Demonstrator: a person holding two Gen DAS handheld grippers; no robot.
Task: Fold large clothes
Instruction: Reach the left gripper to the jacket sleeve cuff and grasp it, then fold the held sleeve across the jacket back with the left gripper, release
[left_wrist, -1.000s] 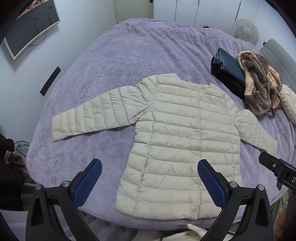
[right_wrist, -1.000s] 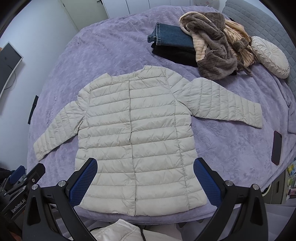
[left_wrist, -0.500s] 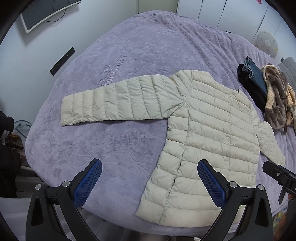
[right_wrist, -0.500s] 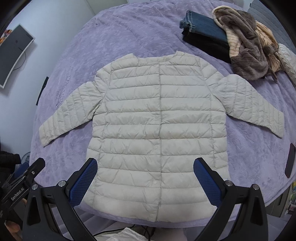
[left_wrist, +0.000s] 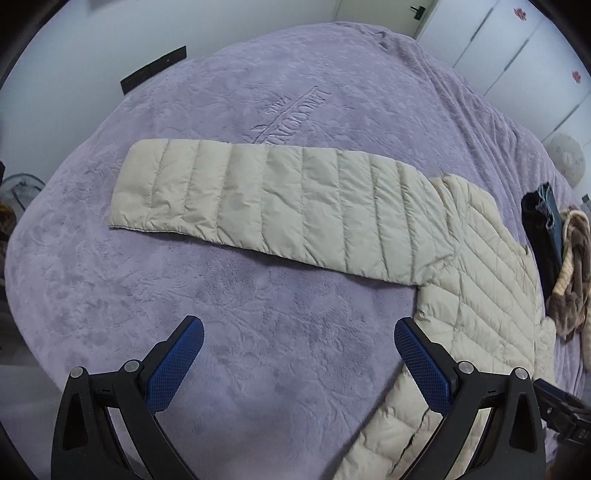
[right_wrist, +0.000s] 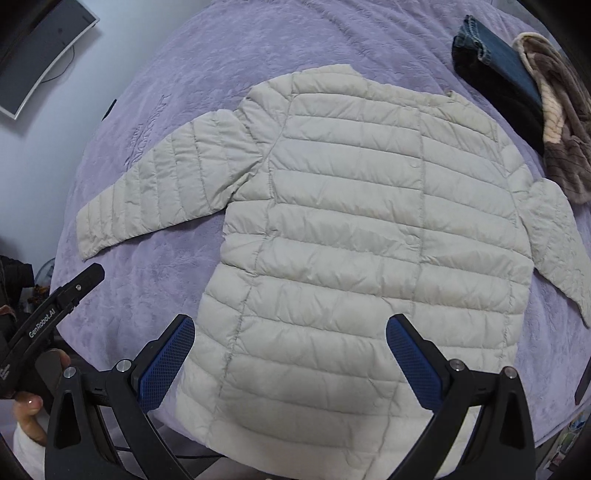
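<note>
A cream quilted puffer jacket (right_wrist: 362, 229) lies flat on the purple bedspread (right_wrist: 155, 280), front up, both sleeves spread out. In the left wrist view its left sleeve (left_wrist: 266, 206) stretches across the middle and the body (left_wrist: 487, 288) lies at the right. My left gripper (left_wrist: 299, 354) is open and empty, above bare bedspread (left_wrist: 258, 332) just below the sleeve. My right gripper (right_wrist: 290, 354) is open and empty above the jacket's hem. The left gripper also shows at the left edge of the right wrist view (right_wrist: 48, 321).
A pile of clothes with folded jeans (right_wrist: 495, 55) and a brown-and-cream garment (right_wrist: 561, 122) lies at the far right of the bed. A monitor (right_wrist: 40, 48) hangs on the left wall. A dark phone-like object (right_wrist: 583, 380) lies at the bed's right edge.
My left gripper has swung left and closer to the bed, from over the jacket body to the outstretched left sleeve. My right gripper has moved closer over the hem. Both stay open.
</note>
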